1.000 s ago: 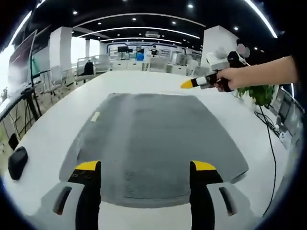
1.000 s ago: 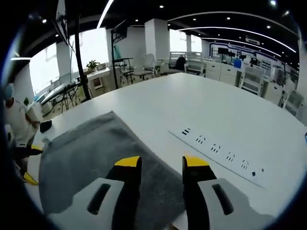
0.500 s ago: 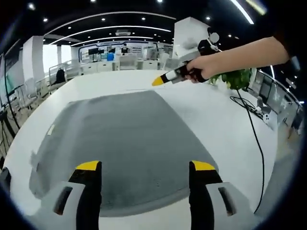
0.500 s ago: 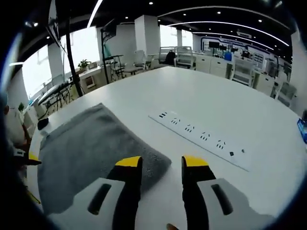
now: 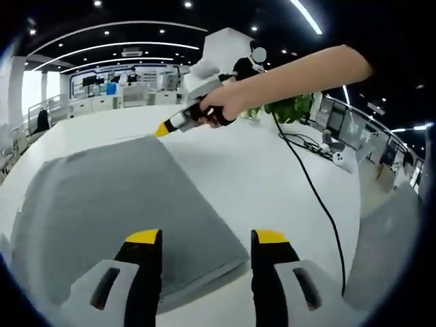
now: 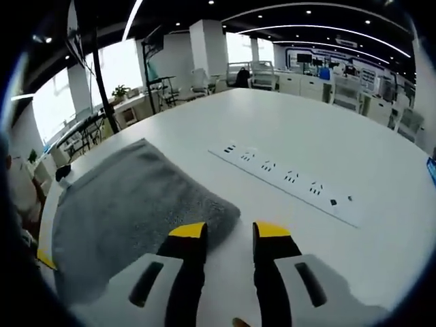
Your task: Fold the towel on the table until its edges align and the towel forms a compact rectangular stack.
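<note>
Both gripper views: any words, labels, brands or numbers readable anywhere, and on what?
None can be read.
Gray towel: no readable tag.
Power strip on the white table: dark sockets, no legible print.
Distant wall screens: too blurred to read.

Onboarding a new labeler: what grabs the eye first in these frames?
The gray towel spread flat on the white table, each gripper poised at a corner of it. In the left gripper view, a hand holds the right gripper over the towel's far corner. A white power strip lies beside the towel.
</note>
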Tool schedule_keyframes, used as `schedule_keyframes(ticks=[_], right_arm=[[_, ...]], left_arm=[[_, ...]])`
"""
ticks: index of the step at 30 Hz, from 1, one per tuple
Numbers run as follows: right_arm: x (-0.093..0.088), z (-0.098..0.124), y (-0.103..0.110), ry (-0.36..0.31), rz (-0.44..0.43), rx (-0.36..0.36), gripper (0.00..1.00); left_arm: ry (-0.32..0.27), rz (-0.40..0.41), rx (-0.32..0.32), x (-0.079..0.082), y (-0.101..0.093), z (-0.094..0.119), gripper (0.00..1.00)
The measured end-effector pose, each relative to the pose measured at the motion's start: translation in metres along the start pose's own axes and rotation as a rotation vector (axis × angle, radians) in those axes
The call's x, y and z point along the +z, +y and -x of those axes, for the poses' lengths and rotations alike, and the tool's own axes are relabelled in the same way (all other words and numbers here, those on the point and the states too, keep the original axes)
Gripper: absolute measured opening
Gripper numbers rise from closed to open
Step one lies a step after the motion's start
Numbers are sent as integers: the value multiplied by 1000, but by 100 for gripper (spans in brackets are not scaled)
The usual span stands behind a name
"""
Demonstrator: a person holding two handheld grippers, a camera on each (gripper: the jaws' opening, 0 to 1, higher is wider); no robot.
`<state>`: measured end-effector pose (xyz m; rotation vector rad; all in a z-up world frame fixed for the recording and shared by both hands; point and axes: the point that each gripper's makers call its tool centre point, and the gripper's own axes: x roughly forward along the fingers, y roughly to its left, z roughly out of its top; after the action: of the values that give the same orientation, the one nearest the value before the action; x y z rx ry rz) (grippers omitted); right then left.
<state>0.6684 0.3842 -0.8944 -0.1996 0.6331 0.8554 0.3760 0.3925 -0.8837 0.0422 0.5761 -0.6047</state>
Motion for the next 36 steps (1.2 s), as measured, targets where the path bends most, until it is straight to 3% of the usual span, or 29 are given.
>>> schedule_keyframes(ticks=[2,8,16,22,26,36], right_arm=[[-2,-3,-1,-1,1,7,22],[-5,-9,6,-3,3,10,17],[-10,-14,8,10,8,8,11],[-10,-16,9,2,-6,5,8],[-11,-16,10,-1,-15,-3,7],[-11,-18,8,-9,-28,-13,3]], left_arm=[[9,-13,-10,-3,-3,0,35],[54,-72,-92,-14,-22,1,28],[114,-194,-130,-28,-37,-2,24],[110,-204,-133,-26,-36,-3,21],[155,-217,-130,-33,-36,-9,21],[171,-230,-66,-32,-31,-16,17]])
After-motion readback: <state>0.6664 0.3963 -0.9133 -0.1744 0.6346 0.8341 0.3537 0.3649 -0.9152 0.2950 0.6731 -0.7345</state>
